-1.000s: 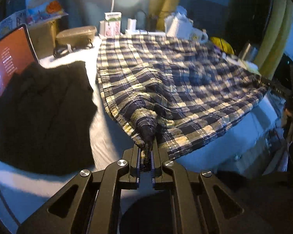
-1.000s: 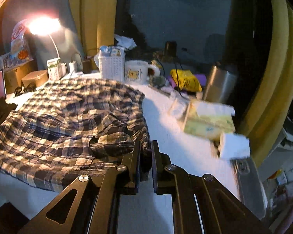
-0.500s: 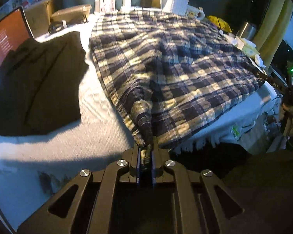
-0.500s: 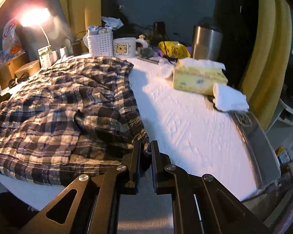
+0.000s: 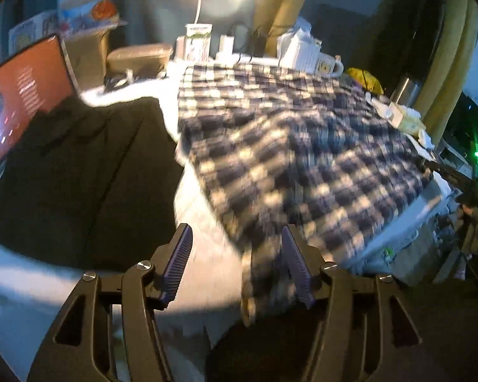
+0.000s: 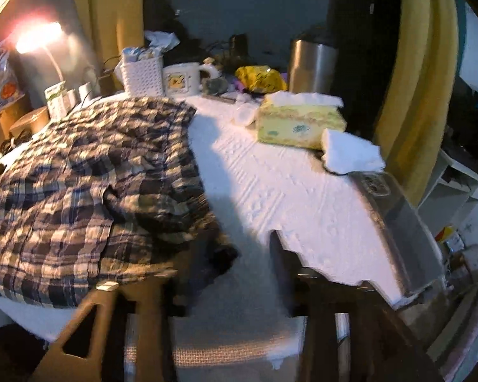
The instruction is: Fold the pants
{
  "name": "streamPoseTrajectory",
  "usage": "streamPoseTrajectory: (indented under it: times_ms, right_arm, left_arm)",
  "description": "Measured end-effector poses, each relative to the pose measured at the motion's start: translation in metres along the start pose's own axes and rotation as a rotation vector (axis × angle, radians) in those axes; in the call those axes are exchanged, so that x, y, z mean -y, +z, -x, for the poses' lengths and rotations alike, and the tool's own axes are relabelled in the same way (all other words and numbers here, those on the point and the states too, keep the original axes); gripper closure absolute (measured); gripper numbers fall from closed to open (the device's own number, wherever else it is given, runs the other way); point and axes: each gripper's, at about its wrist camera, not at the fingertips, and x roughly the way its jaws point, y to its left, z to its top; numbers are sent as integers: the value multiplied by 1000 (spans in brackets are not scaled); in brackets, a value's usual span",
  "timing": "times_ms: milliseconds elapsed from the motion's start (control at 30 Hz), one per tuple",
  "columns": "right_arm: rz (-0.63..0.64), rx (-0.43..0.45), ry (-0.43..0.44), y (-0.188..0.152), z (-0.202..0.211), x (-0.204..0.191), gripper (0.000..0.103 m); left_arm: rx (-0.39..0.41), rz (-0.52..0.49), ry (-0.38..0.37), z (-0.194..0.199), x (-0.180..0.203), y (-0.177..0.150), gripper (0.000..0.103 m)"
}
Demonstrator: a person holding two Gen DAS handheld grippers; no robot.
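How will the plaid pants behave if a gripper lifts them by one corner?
The plaid pants look thin and wrinkled, so probably floppy and light. One corner droops over the table edge, so they may slide off.

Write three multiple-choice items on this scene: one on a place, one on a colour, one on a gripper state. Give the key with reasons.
1. Where does the yellow tissue box sit relative to the plaid pants?
A. On top of them
B. To their right on the white table cover
C. Under them

2. What colour is the garment lying left of the plaid pants?
A. Black
B. Red
C. White

3. How does the left gripper stand?
A. Shut on the pants
B. Shut on nothing
C. Open

Key: 1 B, the box rests on bare white cover apart from the fabric; 2 A, it is uniformly dark black; 3 C, its ridged pads stand wide apart, with the pants' corner loose by the right one.
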Motion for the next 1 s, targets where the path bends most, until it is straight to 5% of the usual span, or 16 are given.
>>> streamPoseTrajectory:
  times_ms: [267,733,800,833,900,1000]
  right_arm:
    - [9,53,50,8,13,-17,36]
    - [35,80,95,43,-5,-38,36]
    - [32,78,101,50,-11,-40,36]
    - [34,76,104,51,-13,-41,36]
    - [46,70,110,55,-20,-45,36]
    - [63,51,131,58,-31,-52,36]
  left_arm:
    - [-28,-3,19,-64,-6,30,45]
    - [-33,21,27,-106,-38,85,45]
    - [-56,6,37,-119,-37,88,63]
    - [-73,1,48,-124,-37,88,92]
    - [-69,-37,79,-127,-35,88,103]
    - [-46,-120,155,-120,-27,90,103]
